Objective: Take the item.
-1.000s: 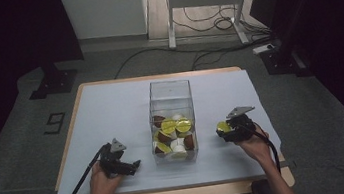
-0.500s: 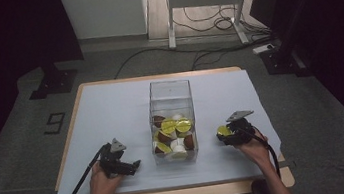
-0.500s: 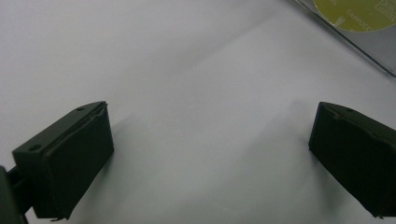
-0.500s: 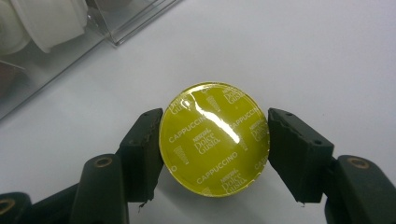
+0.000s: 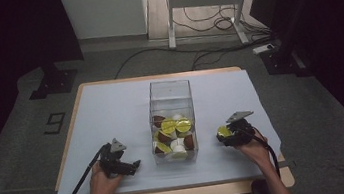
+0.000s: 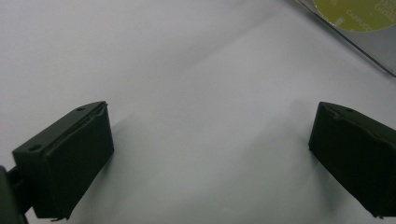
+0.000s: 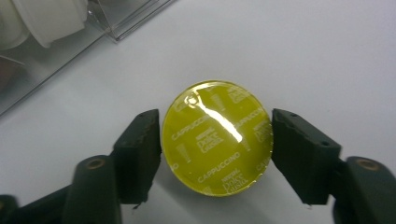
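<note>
Looking down from the high view, a clear plastic box [image 5: 173, 122] of yellow, brown and white capsules stands mid-table [image 5: 111, 110] between the left gripper [image 5: 118, 160] and right gripper [image 5: 233, 133]; left gripper view: jaws wide apart over bare white surface, box corner ahead; right gripper view: jaws, just opening, flank the round yellow-lidded cappuccino capsule [image 7: 217, 137], a slight gap showing, box wall beyond

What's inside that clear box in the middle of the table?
The clear box holds a pile of coffee capsules, with yellow-green, brown and white showing. Any beneath the top ones are covered.
</note>
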### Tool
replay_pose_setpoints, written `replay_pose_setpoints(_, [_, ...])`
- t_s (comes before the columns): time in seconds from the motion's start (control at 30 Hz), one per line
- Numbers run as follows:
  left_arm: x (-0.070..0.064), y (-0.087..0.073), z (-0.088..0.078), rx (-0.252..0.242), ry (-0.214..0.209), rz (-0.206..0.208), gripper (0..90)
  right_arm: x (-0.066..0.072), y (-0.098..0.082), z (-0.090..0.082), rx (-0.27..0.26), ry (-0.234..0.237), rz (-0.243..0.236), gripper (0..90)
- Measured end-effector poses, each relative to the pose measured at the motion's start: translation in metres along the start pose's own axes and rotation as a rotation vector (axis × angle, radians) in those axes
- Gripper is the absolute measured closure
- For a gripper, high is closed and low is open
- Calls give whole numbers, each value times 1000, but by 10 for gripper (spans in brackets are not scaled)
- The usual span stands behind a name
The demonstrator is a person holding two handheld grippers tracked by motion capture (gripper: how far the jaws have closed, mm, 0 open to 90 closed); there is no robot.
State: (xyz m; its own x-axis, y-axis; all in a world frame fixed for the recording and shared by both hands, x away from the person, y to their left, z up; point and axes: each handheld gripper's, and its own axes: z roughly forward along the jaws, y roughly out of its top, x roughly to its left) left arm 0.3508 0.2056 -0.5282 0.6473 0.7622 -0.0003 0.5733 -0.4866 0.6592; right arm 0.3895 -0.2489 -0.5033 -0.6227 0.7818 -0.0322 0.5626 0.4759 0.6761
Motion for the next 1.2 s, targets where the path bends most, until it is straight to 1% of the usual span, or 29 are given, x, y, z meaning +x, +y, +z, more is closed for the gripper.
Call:
replay_pose_setpoints(0.03, [0,0,0,0,0,0,0,0,0,0,3,0,3,313])
replay_pose_setpoints(0.07, [0,0,0,0,0,0,0,1,0,1,8,1,5,269])
replay_pose_setpoints(0.1, [0,0,0,0,-1,0,0,1,0,1,8,1,5,269])
replay_pose_setpoints(0.2, [0,0,0,0,0,1,0,1,0,1,8,-2,15,204])
replay_pose_setpoints(0.33, [0,0,0,0,0,0,0,1,0,-4,-12,-3,27,158])
replay_pose_setpoints(0.43, [0,0,0,0,0,0,0,2,0,-9,-24,-11,33,144])
replay_pose_setpoints(0.53, [0,0,0,0,0,1,0,2,-1,-14,-29,-22,27,135])
replay_pose_setpoints(0.7, [0,0,0,0,0,0,0,2,-8,-19,-16,-40,23,134])
replay_pose_setpoints(0.73, [0,0,0,0,0,0,0,1,-12,-20,-13,-44,29,134])
replay_pose_setpoints(0.87, [0,0,0,0,0,0,0,0,-18,-21,-10,-48,41,134])
replay_pose_setpoints(0.9, [0,0,0,0,0,0,0,-1,-23,-21,-12,-46,55,134])
replay_pose_setpoints(0.93, [0,0,0,0,0,0,0,-1,-23,-21,-12,-46,55,134])
replay_pose_setpoints(0.97, [0,0,0,0,0,0,0,0,-28,-21,-14,-45,68,134])
replay_pose_setpoints(1.2, [0,0,0,0,1,1,0,1,-38,-15,-19,-32,88,134])
